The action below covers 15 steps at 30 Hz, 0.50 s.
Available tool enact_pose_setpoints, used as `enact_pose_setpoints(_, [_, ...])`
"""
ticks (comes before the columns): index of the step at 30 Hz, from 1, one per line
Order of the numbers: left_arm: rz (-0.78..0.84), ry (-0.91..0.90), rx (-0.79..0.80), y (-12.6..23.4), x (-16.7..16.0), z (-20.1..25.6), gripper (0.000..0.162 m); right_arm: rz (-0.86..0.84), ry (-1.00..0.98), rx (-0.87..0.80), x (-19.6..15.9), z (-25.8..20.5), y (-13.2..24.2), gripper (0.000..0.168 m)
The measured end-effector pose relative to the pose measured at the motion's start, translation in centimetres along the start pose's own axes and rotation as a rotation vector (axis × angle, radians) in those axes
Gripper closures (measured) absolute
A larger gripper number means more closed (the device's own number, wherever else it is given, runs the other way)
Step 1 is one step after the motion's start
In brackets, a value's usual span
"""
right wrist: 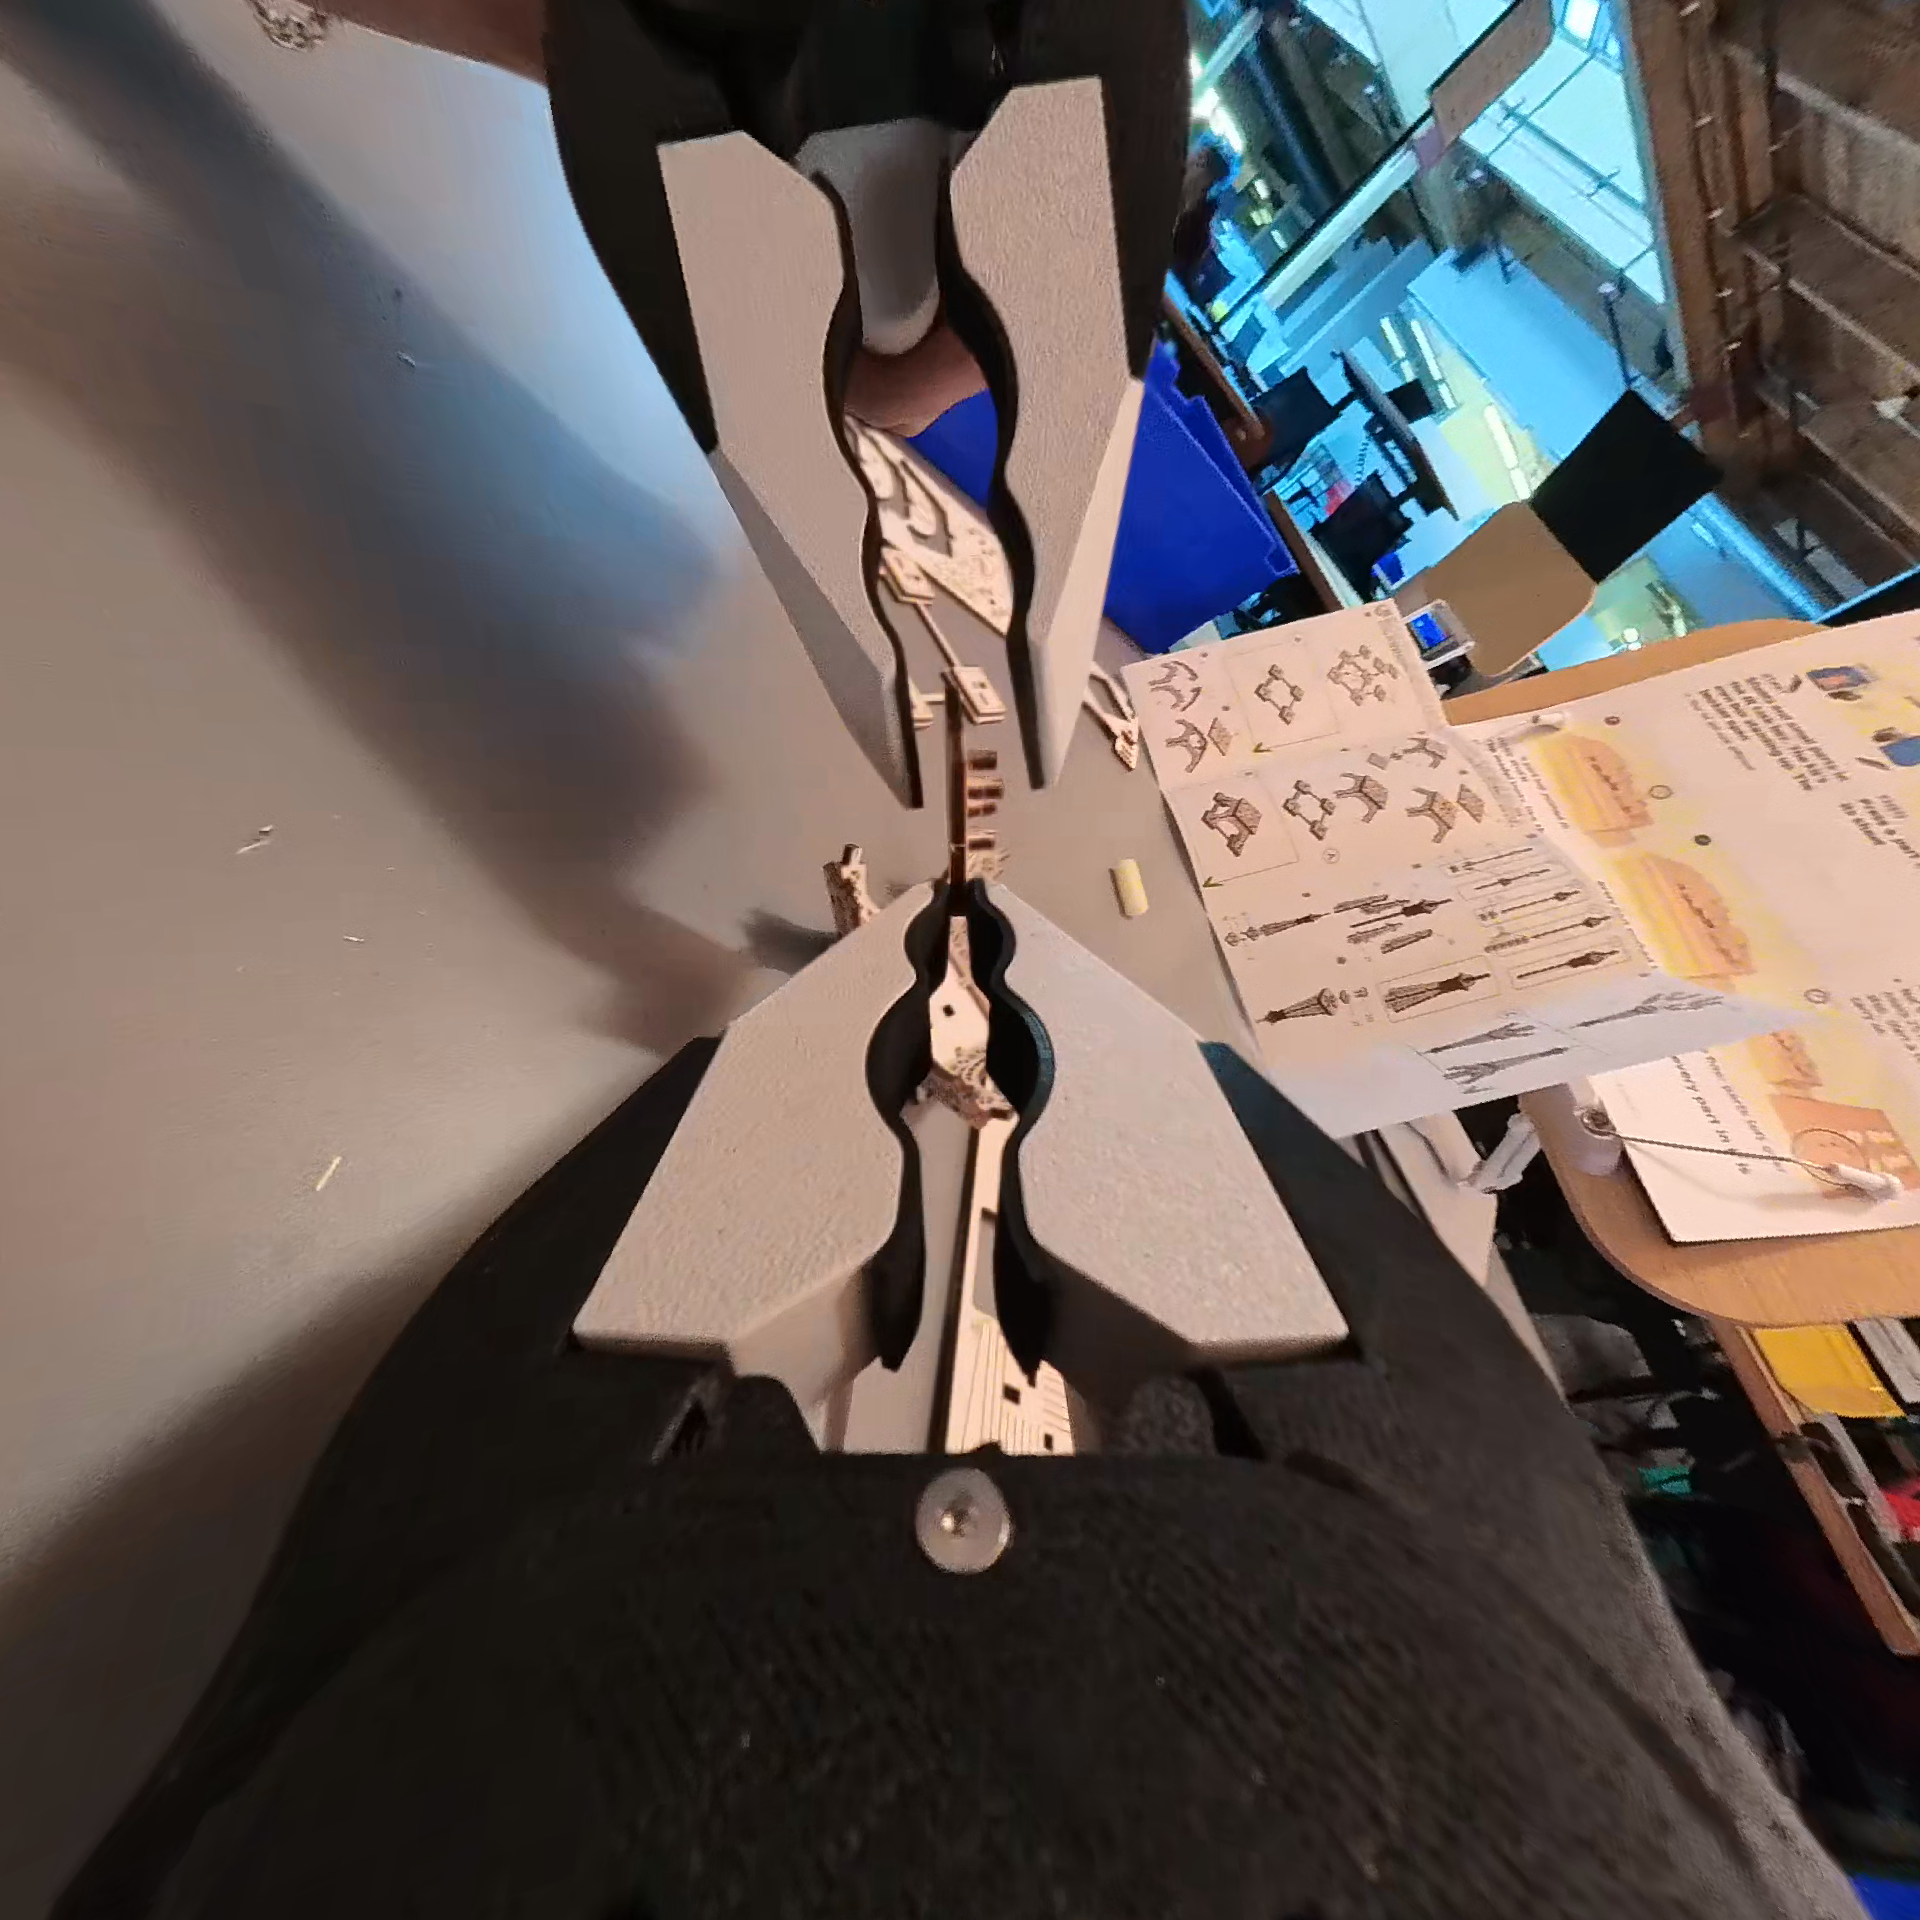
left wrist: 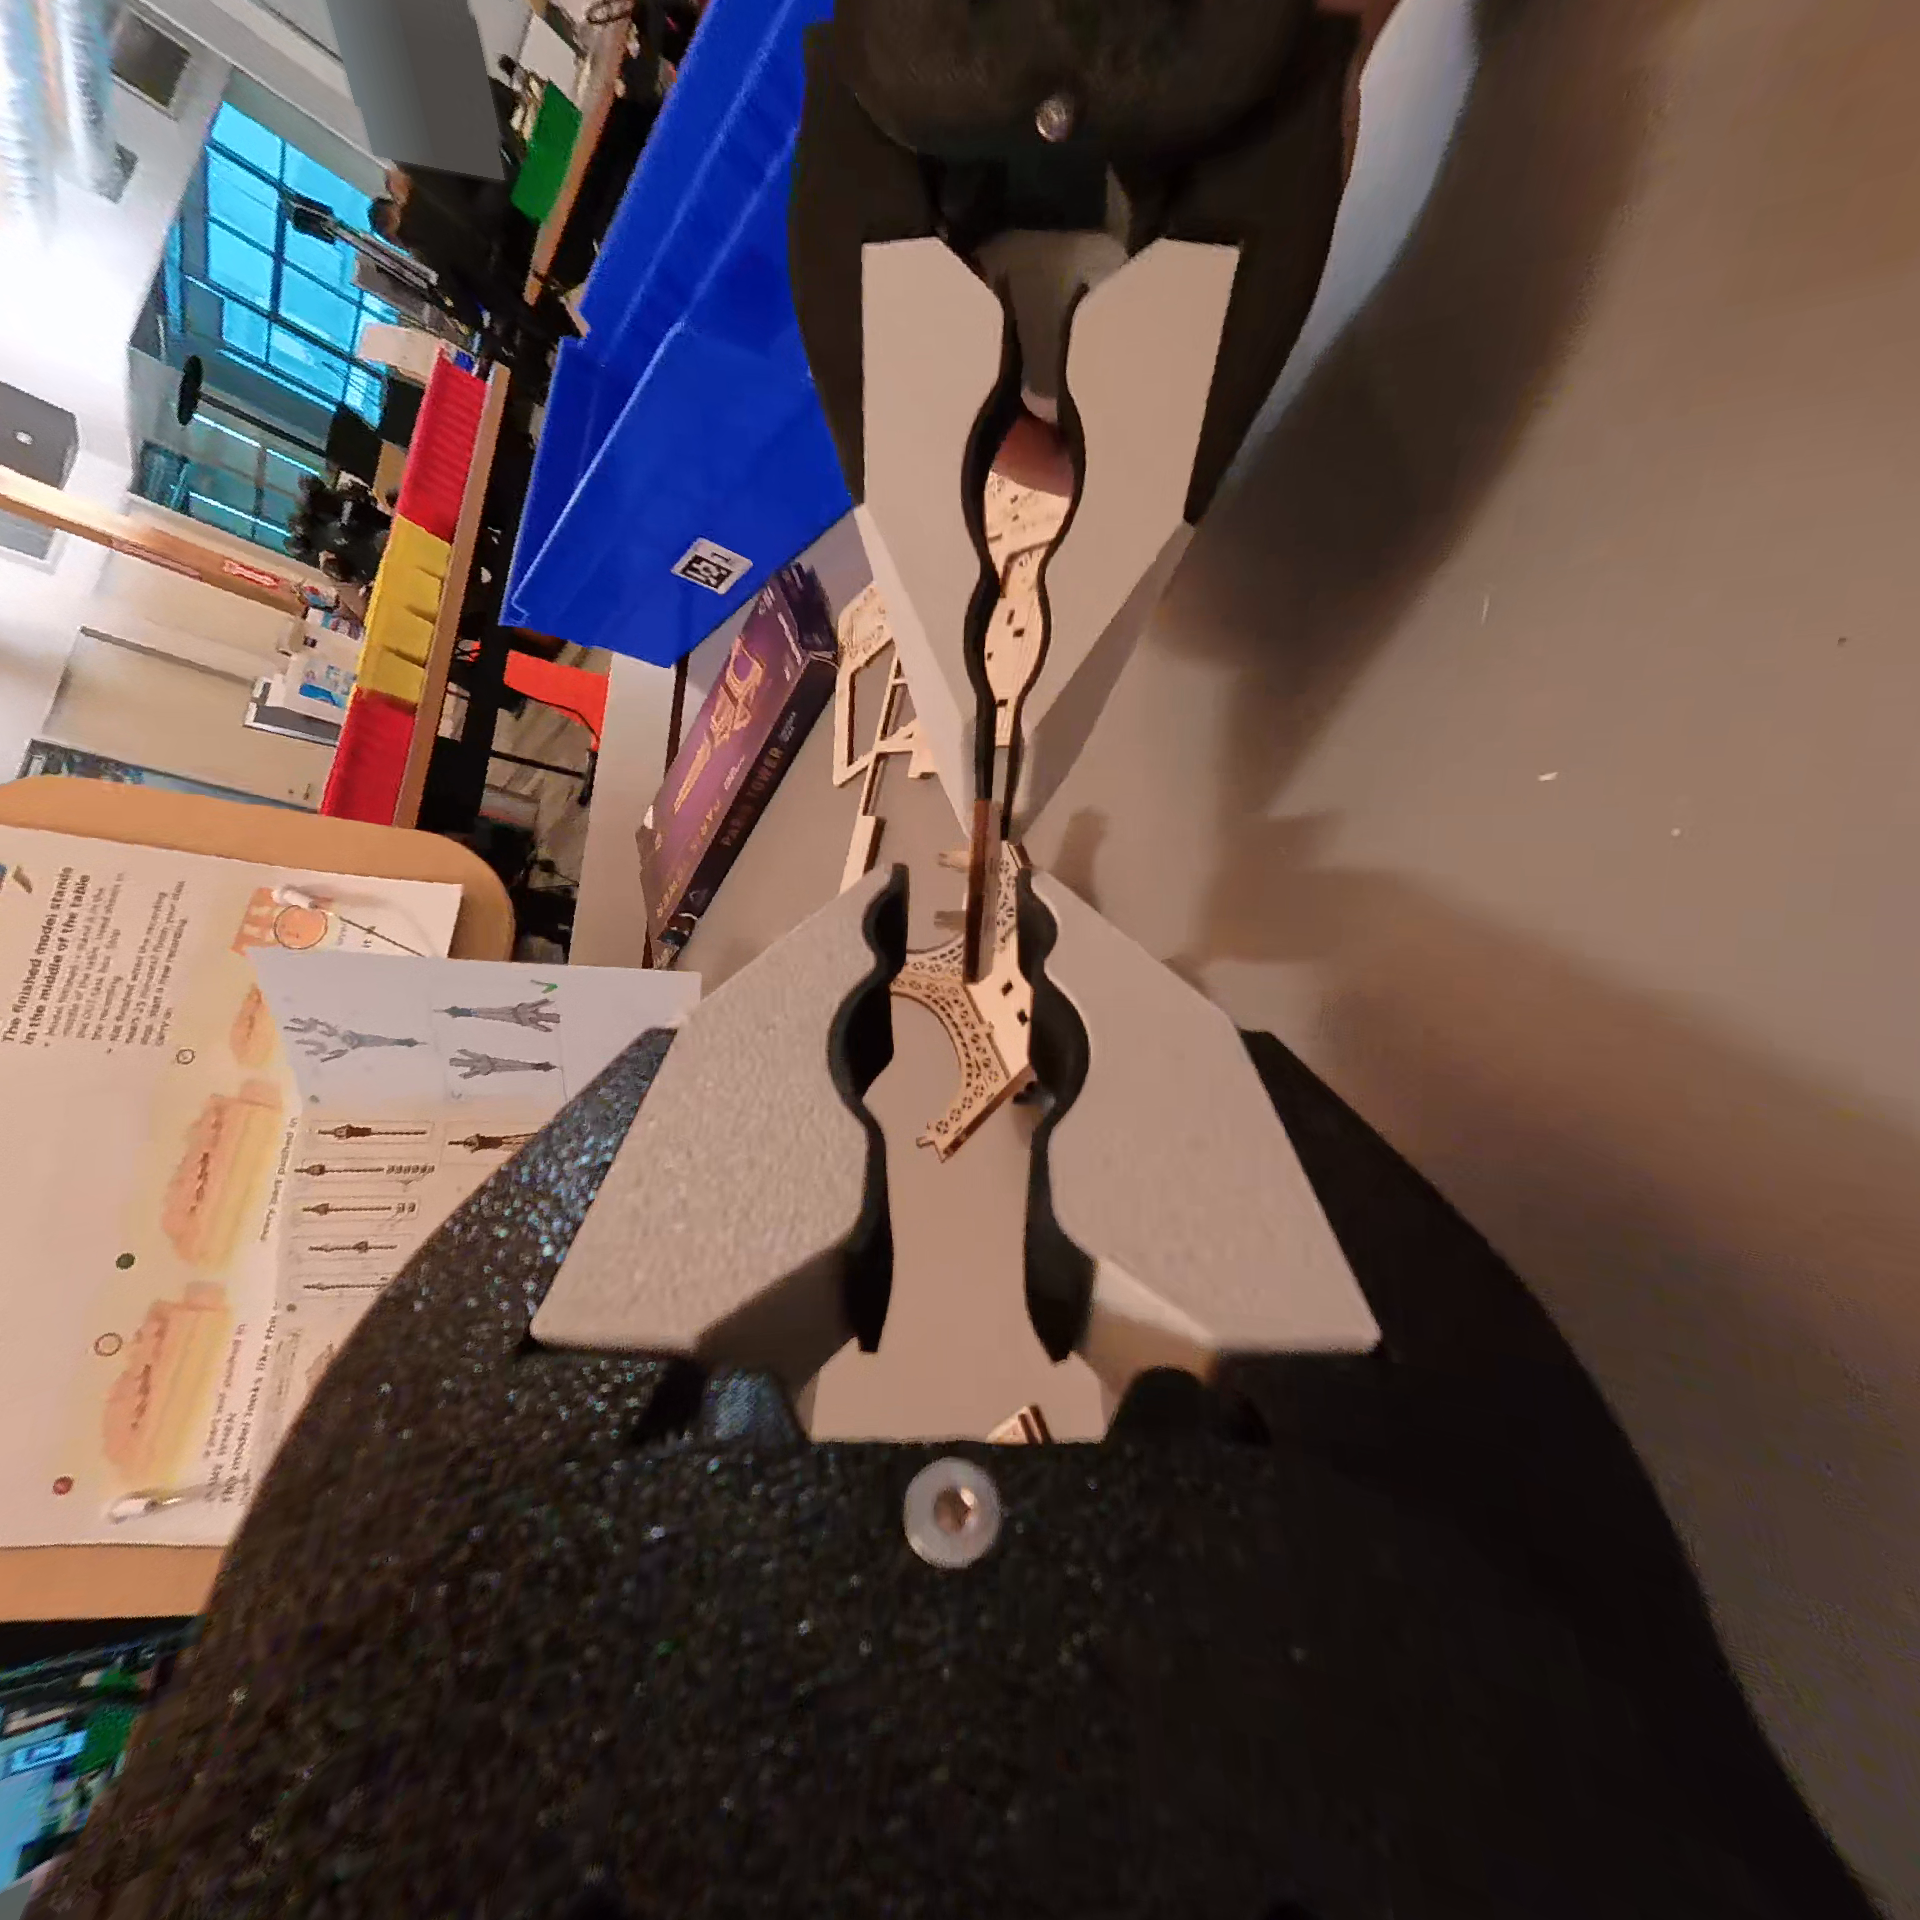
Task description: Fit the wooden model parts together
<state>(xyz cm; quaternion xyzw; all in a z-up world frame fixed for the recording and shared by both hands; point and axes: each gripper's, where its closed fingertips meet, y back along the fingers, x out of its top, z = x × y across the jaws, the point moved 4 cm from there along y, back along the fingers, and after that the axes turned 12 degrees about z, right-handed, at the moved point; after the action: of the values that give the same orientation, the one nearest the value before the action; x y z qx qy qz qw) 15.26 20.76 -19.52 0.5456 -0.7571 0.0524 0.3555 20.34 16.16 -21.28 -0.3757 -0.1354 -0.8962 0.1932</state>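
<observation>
In the left wrist view my left gripper point(left wrist: 961, 883) has its jaws partly apart around a pale lattice arch piece point(left wrist: 966, 1029), which spans the gap and touches both pads. My right gripper point(left wrist: 992, 821) faces it tip to tip and is shut on a thin flat wooden piece point(left wrist: 980, 894), seen edge-on, that crosses the arch at right angles. In the right wrist view my right gripper point(right wrist: 961, 888) pinches that thin piece point(right wrist: 953, 821), which reaches up between the fingers of the left gripper point(right wrist: 971, 790). Both are held above the grey table point(right wrist: 312, 727).
Wooden part sheets point(right wrist: 935, 540) and a loose lattice piece point(right wrist: 847, 883) lie on the table behind the grippers. Instruction sheets point(right wrist: 1403, 852) lie to the side, also in the left wrist view point(left wrist: 312, 1143). Blue bins point(left wrist: 675, 416) and a purple box point(left wrist: 738, 748) stand beyond.
</observation>
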Motion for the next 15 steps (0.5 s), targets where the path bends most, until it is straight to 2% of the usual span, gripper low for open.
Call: enact_pose_setpoints(15, [-0.036,-0.04,-0.025,-0.6,-0.09,0.62,0.153,0.0,-0.056,0.05,0.09,-0.52,-0.03,0.168])
